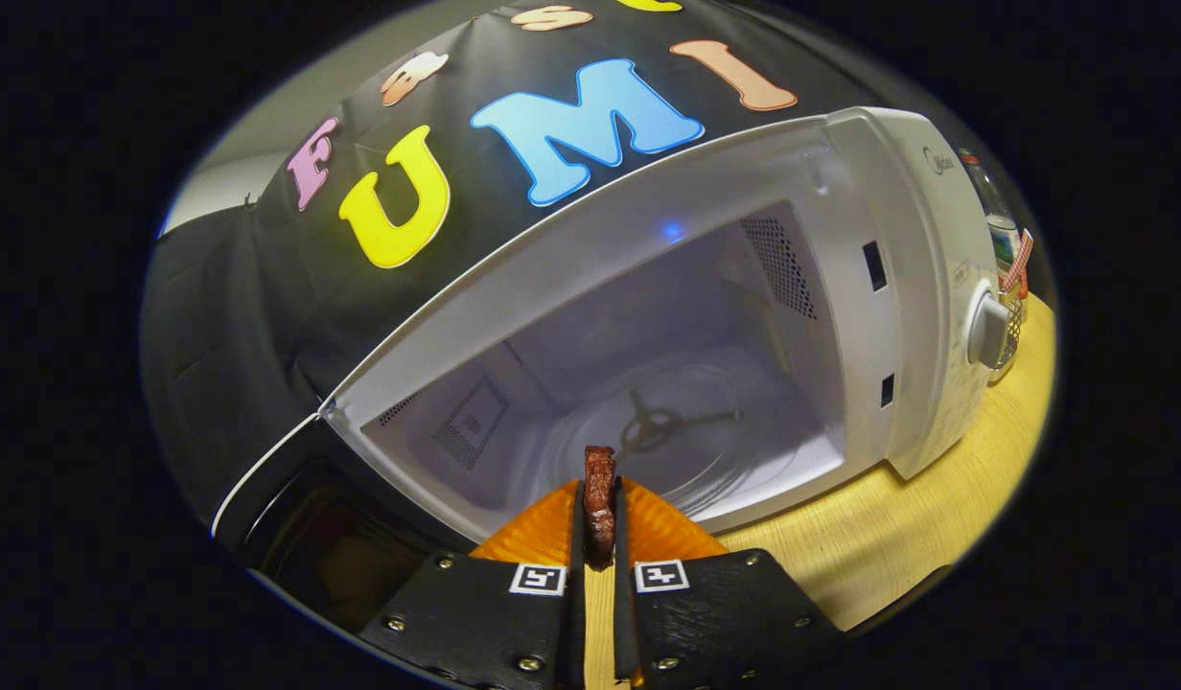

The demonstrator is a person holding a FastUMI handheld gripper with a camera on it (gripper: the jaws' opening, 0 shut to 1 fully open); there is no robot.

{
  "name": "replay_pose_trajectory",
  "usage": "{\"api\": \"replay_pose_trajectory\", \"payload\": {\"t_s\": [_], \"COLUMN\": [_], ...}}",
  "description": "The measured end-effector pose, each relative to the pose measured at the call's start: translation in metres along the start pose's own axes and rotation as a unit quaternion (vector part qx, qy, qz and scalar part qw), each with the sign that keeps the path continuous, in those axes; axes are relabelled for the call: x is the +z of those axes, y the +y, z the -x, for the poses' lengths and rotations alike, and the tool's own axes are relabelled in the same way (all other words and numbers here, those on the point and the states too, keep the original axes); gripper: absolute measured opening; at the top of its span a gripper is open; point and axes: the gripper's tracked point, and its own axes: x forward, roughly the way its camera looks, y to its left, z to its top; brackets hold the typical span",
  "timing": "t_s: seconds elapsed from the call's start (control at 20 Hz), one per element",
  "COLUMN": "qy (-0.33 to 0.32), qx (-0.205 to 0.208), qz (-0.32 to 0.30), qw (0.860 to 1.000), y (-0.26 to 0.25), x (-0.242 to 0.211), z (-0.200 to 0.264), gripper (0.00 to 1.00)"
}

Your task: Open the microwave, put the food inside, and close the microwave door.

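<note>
A white microwave (921, 287) stands on a light wooden table (936, 537), tilted in my view. Its dark-windowed door (308, 537) is swung wide open to the left. Inside the lit cavity lies a glass turntable (706, 431) with nothing on it. My gripper (599, 508) is shut on a thin, dark red-brown piece of food (599, 479), held upright between both fingers. The food's top pokes above the fingertips, just in front of the cavity's lower lip.
The microwave's round knob (988, 331) sits on its right control panel. Beyond the microwave's right side stand a bottle (995, 216) and a small wire holder (1012, 316) on the table. Bare wooden tabletop lies to the right of the fingers.
</note>
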Motion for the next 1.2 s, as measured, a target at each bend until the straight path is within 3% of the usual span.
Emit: {"api": "replay_pose_trajectory", "payload": {"t_s": [0.25, 0.35, 0.4, 0.6, 0.85, 1.2], "qy": [-0.007, -0.005, -0.007, -0.005, -0.02, -0.059], "qx": [-0.011, -0.036, -0.055, -0.087, -0.078, -0.051], "qz": [0.018, 0.036, 0.056, 0.124, 0.148, 0.182], "qw": [1.0, 0.999, 0.997, 0.988, 0.986, 0.98], "y": [-0.014, -0.025, -0.031, -0.041, -0.016, 0.031], "x": [0.005, 0.006, 0.007, 0.008, 0.025, 0.048], "z": [-0.022, -0.03, -0.034, -0.035, -0.005, 0.086], "gripper": [0.15, 0.18, 0.25, 0.99, 0.98, 0.98]}}
